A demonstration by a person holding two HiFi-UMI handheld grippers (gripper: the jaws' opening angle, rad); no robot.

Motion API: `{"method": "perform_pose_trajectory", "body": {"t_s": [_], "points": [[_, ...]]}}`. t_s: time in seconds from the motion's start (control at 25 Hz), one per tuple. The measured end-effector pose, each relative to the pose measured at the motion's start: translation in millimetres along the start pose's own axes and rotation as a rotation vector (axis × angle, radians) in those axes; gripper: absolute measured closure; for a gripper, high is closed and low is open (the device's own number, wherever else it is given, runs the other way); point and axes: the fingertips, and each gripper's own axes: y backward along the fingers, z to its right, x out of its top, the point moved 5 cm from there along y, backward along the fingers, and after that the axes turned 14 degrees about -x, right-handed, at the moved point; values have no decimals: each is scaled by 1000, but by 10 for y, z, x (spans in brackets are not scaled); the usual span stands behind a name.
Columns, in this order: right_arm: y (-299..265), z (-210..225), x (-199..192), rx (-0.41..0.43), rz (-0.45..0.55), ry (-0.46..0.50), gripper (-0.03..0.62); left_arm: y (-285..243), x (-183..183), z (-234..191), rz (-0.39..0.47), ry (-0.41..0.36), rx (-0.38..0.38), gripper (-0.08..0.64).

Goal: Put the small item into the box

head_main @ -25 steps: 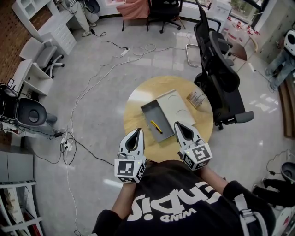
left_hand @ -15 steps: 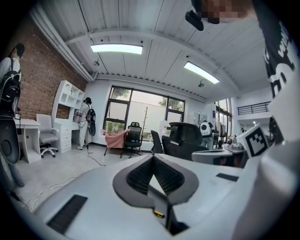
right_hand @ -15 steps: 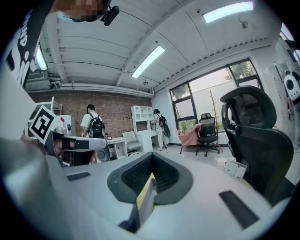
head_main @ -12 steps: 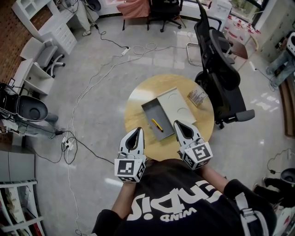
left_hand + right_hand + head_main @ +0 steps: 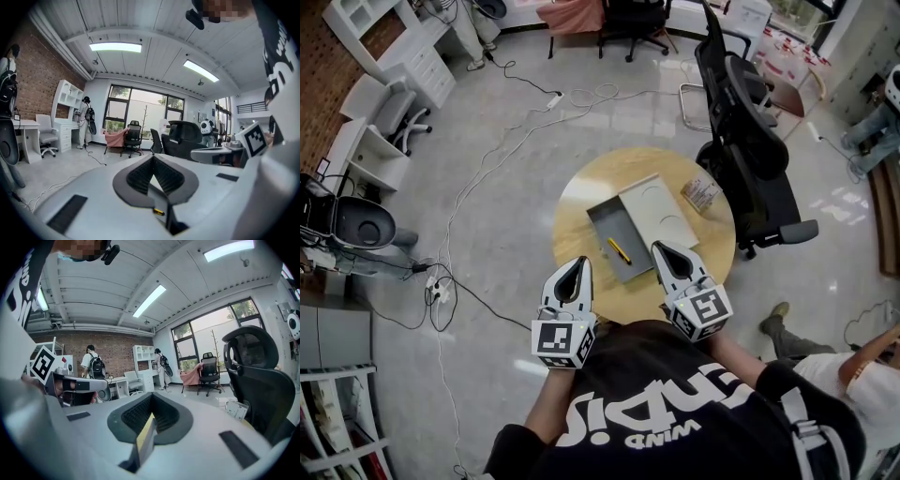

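Note:
A small yellow item (image 5: 618,251) lies inside the open grey box (image 5: 605,225) on the round wooden table (image 5: 581,202). The box's white lid (image 5: 656,211) lies beside it on the right. My left gripper (image 5: 577,267) hovers at the table's near edge, left of the box, with its jaws shut and empty. The right gripper (image 5: 660,249) is at the box's near right corner, also shut and empty. In the left gripper view the yellow item (image 5: 158,212) shows below the closed left gripper (image 5: 153,159). The right gripper (image 5: 152,397) looks along the table edge.
A small printed packet (image 5: 700,196) lies at the table's right rim. A black office chair (image 5: 750,141) stands close behind the table on the right. Cables (image 5: 487,178) run over the floor on the left. Another person (image 5: 848,370) is at the lower right.
Both grippers have hardly moved. Another person's foot and arm have come into view at the lower right.

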Motion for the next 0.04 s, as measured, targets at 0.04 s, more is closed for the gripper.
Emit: {"method": "perform_pose_trajectory", "body": {"t_s": [0.04], "points": [[1, 4, -1, 1, -1, -1, 589, -5, -2, 4, -1, -1, -1, 551]]}}
